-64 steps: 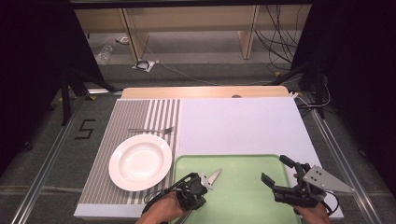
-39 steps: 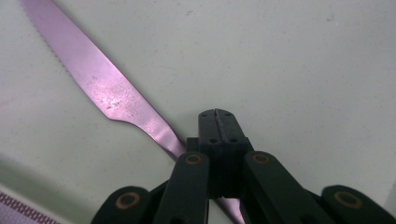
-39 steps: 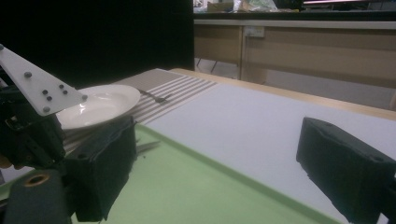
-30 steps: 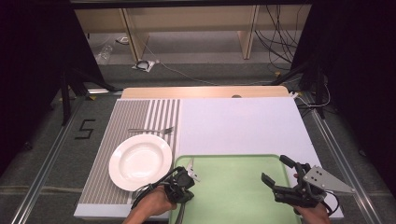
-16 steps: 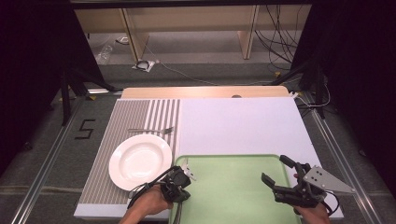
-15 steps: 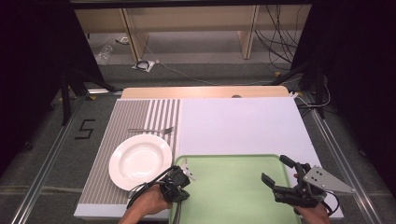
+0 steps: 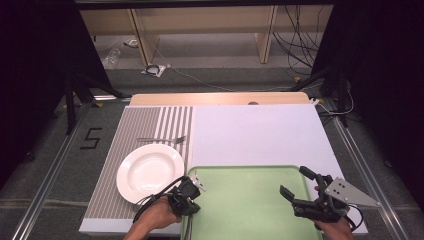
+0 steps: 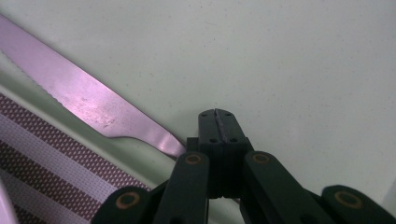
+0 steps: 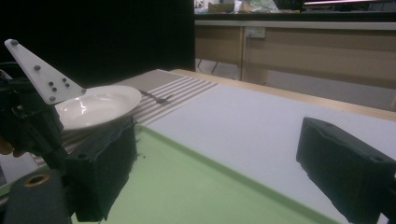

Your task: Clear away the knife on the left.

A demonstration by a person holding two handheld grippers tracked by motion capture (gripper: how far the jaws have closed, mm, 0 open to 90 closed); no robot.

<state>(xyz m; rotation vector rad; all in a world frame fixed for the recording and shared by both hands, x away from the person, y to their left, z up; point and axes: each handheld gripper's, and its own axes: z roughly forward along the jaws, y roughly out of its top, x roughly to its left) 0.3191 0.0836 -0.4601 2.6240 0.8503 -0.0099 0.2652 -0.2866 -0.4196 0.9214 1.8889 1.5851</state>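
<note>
My left gripper points down at the left edge of a green tray, a hand around it. In the left gripper view its jaws are shut, pad against pad, with nothing showing between them. A table knife lies on the tray floor along the rim, and its handle end runs under the gripper's left finger. My right gripper hovers over the right part of the tray, jaws wide open and empty.
A white plate sits on a striped placemat left of the tray, with a fork behind it. A white mat covers the table beyond the tray. The right gripper view shows the left gripper beside the plate.
My left gripper has moved left from inside the tray to its left rim and tipped downward. The right gripper has stayed where it was.
</note>
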